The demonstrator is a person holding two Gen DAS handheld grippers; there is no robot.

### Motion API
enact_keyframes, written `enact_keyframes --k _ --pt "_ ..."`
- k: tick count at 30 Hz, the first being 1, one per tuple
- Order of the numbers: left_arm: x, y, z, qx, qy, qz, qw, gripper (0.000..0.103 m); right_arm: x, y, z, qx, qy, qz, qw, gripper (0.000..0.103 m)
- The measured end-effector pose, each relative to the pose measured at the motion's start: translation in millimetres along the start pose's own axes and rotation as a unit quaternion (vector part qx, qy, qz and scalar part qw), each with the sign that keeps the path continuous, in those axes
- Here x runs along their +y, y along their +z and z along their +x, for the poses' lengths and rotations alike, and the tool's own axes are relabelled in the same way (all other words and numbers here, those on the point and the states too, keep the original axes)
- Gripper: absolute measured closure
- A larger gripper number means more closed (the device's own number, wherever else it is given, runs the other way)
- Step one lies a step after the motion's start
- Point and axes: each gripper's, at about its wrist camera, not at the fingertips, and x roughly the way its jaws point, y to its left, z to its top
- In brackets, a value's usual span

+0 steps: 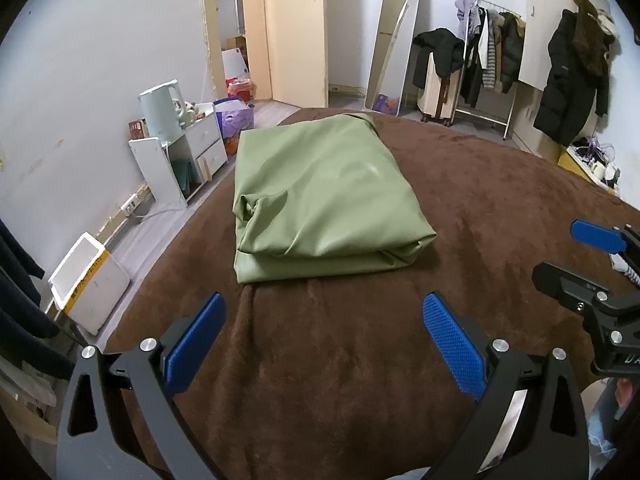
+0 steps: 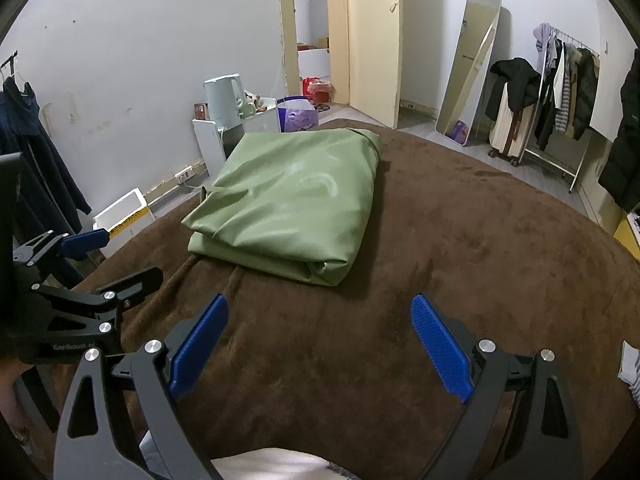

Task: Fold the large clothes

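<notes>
The green garment (image 1: 320, 200) lies folded in a thick rectangle on the brown blanket (image 1: 340, 360), just ahead of both tools. The left gripper (image 1: 322, 344) and right gripper (image 2: 320, 344) hang spread wide, holding nothing. If another fold is wanted, I'd pinch the near corners evenly so the layers stay stacked.

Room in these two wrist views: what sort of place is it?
Most likely a bedroom at home. A brown blanket covers what looks like a bed, a folded green garment lies on it, and a clothes rack and a leaning mirror stand behind.
</notes>
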Motion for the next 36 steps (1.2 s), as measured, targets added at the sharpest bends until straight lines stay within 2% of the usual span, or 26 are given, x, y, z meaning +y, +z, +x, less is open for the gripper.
enact_keyframes --k 36 --pt "8.6 10.0 0.7 -0.015 0.007 -0.006 0.9998 0.007 -2.1 -1.8 12.9 0.015 0.009 0.001 1.0 0.011"
